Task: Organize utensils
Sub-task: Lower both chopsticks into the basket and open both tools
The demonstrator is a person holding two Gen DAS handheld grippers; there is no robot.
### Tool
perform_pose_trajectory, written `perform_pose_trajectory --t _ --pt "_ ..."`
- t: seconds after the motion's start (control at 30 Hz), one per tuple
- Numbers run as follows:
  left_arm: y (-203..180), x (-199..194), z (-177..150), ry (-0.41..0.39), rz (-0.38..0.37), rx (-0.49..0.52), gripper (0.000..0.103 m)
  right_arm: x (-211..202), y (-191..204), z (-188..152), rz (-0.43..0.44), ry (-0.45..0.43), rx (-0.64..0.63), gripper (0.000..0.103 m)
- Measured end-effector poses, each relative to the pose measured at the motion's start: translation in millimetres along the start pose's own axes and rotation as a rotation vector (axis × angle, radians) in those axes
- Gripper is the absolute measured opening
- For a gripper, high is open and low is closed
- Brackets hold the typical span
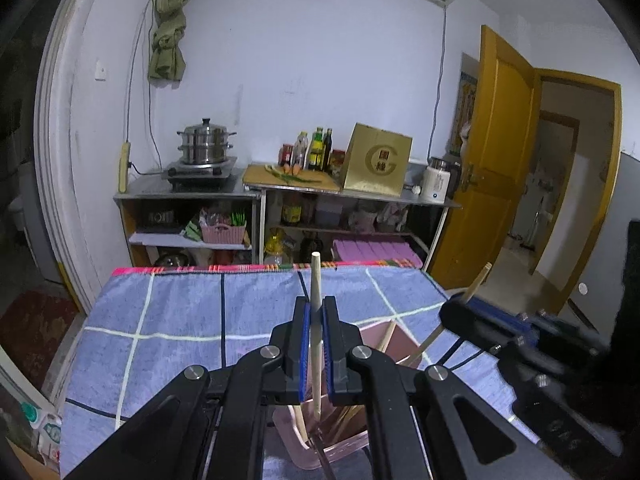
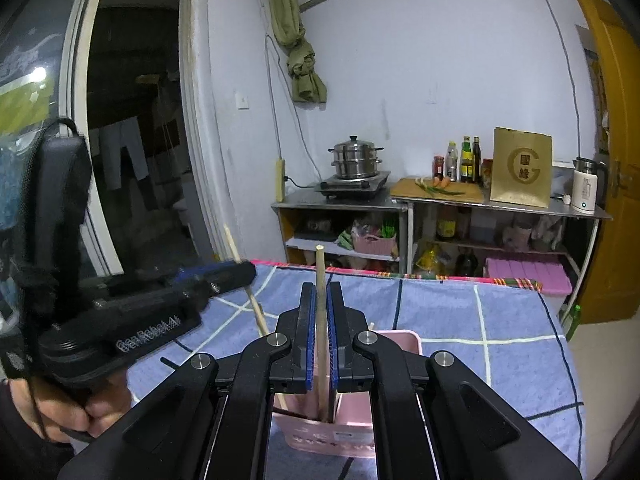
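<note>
My left gripper is shut on a wooden chopstick held upright, its lower end inside the pink utensil holder just below. My right gripper is shut on another wooden chopstick, also upright, its lower end in the same pink holder. Several more chopsticks and a metal utensil stand in the holder. Each gripper shows in the other's view: the right one at the right, the left one at the left with its chopstick.
The holder stands on a table with a blue checked cloth. Behind are steel shelves with a steamer pot, bottles, a cutting board, a gold box and a kettle. An open yellow door is at the right.
</note>
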State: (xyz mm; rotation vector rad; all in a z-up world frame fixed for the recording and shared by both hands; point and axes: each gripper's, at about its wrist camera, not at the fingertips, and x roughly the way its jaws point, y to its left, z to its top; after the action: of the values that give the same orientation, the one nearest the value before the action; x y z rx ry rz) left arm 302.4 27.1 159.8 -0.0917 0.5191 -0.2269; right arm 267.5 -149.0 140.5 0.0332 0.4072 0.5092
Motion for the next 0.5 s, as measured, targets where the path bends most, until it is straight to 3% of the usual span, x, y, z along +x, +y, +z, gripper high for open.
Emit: perform_pose_trajectory --t 0.5 --pt "1 18 -13 0.052 -0.007 0.017 0.006 7 11 1 -0.023 0.025 -0.063 0.005"
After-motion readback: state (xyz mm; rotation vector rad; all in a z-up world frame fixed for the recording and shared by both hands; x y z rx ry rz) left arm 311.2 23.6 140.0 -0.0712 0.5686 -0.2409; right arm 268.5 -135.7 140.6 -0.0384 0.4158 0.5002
